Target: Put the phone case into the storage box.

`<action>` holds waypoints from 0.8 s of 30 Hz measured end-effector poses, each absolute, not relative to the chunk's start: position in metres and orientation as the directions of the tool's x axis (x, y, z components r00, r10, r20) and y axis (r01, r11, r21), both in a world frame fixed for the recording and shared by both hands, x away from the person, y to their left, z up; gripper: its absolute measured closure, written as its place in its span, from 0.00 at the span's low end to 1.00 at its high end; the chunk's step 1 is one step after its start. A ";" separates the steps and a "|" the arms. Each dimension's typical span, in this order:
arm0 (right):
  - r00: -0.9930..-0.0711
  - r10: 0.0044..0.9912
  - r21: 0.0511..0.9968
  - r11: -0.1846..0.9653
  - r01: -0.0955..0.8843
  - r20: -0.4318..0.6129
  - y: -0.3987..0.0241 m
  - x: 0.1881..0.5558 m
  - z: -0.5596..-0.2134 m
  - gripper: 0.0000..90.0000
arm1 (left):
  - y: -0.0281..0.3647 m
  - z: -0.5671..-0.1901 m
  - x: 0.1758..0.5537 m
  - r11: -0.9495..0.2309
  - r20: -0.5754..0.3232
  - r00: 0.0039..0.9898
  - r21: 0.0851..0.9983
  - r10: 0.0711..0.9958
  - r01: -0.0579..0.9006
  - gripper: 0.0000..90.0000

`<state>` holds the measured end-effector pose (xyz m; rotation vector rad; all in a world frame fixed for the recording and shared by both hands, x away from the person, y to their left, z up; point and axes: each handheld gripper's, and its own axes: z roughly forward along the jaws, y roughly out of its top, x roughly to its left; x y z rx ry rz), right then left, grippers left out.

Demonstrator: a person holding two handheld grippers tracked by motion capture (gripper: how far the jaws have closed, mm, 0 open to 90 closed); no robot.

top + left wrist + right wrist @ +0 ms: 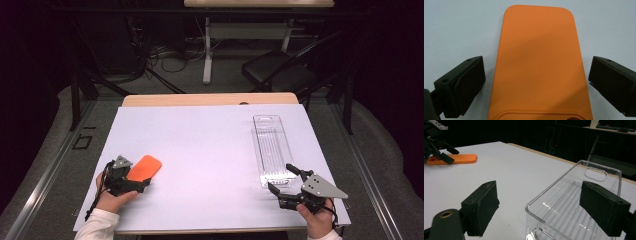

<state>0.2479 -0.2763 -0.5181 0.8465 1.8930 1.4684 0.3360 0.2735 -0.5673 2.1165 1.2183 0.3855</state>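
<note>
Both grippers stand wide, holding nothing. The left gripper point(145, 183) should straddle the orange case point(539, 65) evenly and close on its long edges, while the right gripper point(282, 181) waits beside the clear tray point(272, 150).

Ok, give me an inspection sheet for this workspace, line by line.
Surface: white sheet over a wooden table, flat.
Job's things: orange phone case lying flat at the near left; clear plastic tray lying at the right, nothing in it.
Clutter: nothing seen.
Grippers: left gripper open, jaws astride the case with gaps on both sides; right gripper open at the tray's near end.
Cables: a black cable trails from the left gripper; loose cables on the floor behind.
Surroundings: dark room, black chair, second table at the back.
</note>
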 end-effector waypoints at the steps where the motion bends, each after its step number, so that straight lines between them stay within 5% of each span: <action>1: -0.622 0.780 0.974 0.188 0.126 -0.070 -0.276 0.248 -0.518 0.16 | 0.273 -0.568 0.336 -0.354 -0.062 0.524 0.669 0.850 0.653 0.01; 24: -0.625 0.777 0.973 0.192 0.126 -0.072 -0.277 0.248 -0.518 0.16 | 0.271 -0.567 0.330 -0.358 -0.027 0.506 0.675 0.862 0.646 0.11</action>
